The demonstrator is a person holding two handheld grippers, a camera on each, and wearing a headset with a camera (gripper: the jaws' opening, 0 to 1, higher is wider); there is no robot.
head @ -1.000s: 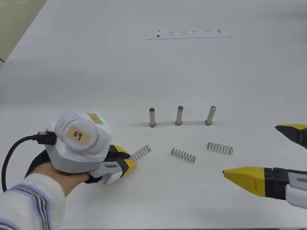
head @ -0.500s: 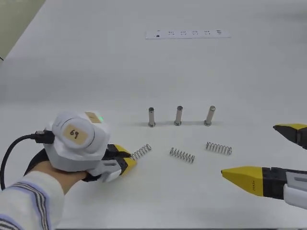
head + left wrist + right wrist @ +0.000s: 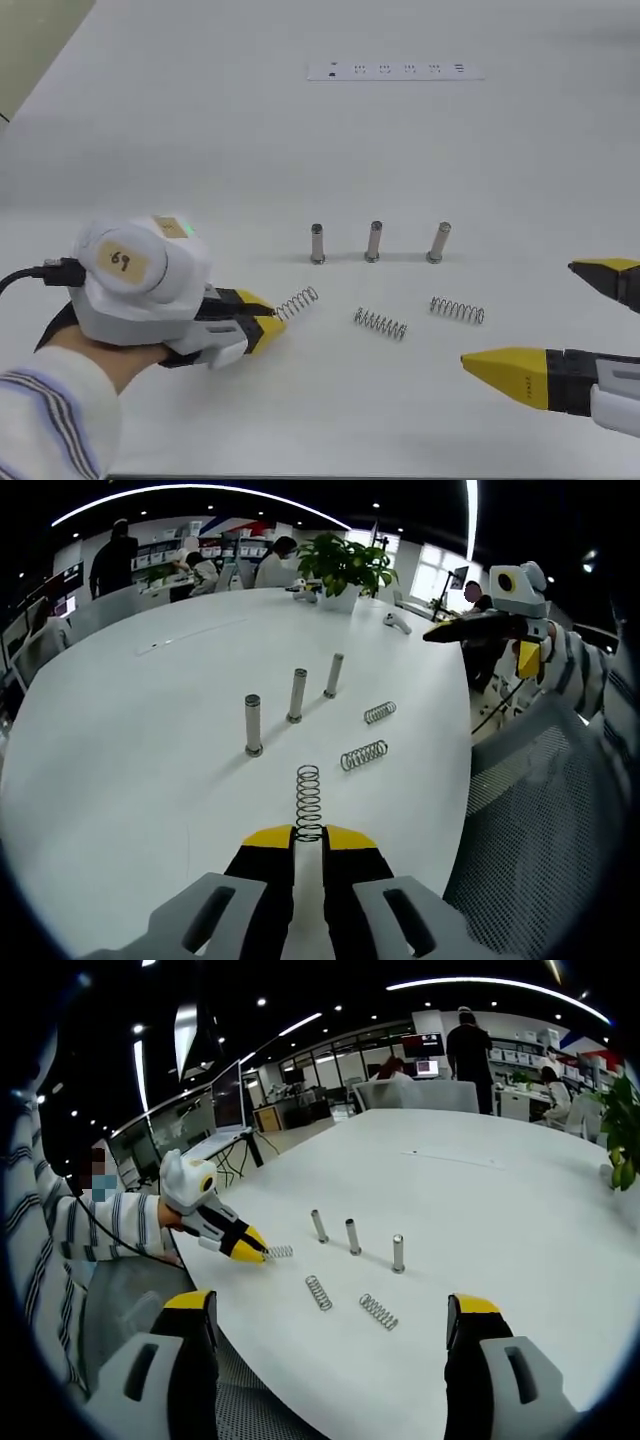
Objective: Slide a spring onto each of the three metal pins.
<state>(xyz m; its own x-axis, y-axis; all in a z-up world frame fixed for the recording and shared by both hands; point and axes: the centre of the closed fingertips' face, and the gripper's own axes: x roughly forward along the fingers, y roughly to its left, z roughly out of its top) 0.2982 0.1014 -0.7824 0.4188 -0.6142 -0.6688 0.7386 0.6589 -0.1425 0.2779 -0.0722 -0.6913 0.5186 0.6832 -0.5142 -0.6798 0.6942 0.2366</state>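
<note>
Holding: the yellow-tipped left tongs (image 3: 268, 318) are clamped on the near end of a short coiled steel spring (image 3: 297, 301); its free end points toward the pins.
Idle tool: the yellow-tipped right tongs (image 3: 518, 312) stand wide apart at the near right of the white counter (image 3: 200, 150), gripping nothing.
Targets: three upright grey metal pins (image 3: 375, 241) stand bare in a row, just beyond the springs; the leftmost pin (image 3: 317, 243) is nearest the held spring.
Waiting: a middle spring (image 3: 381, 323) and a right spring (image 3: 458, 310) lie flat on the counter.
Step in hand (judged): bringing the held spring to the leftmost pin.
Technique: turn the coil upright, centre its open end over the pin top, lower it straight, and release only once several turns ring the pin. A light grip avoids crushing or flicking.
</note>
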